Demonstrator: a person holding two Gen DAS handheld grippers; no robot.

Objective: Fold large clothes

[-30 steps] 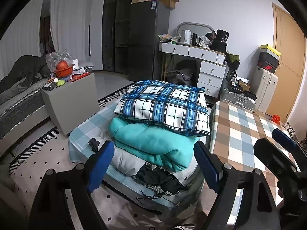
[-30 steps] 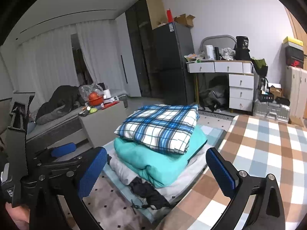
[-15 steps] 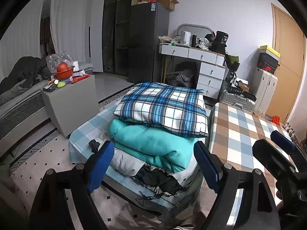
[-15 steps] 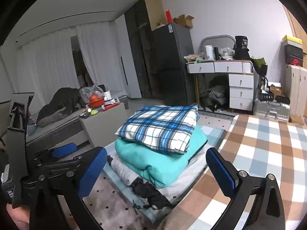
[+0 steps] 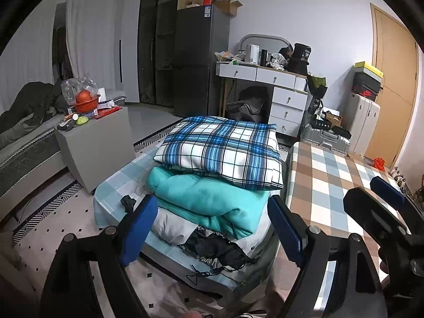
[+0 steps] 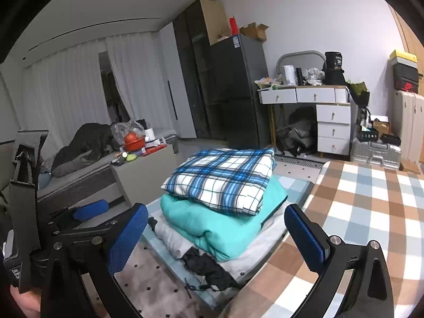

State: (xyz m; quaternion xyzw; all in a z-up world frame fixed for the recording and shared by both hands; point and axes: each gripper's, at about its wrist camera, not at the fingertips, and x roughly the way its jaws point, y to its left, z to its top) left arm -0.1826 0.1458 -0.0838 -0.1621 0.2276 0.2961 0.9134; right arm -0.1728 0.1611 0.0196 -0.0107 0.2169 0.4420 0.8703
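plaid quilt (image 5: 222,148) atop folded blanket (image 5: 209,201)

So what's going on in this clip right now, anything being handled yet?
Nothing is held yet. The left hand-held gripper and the right hand-held gripper both stand open and empty, pointing at a stack of textiles on a low blue-checked platform. A folded blue-and-white plaid blanket lies on a folded teal blanket, with white and black garments underneath.

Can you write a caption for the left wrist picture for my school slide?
Open left hand-held gripper faces a blue plaid blanket stacked on a teal blanket.
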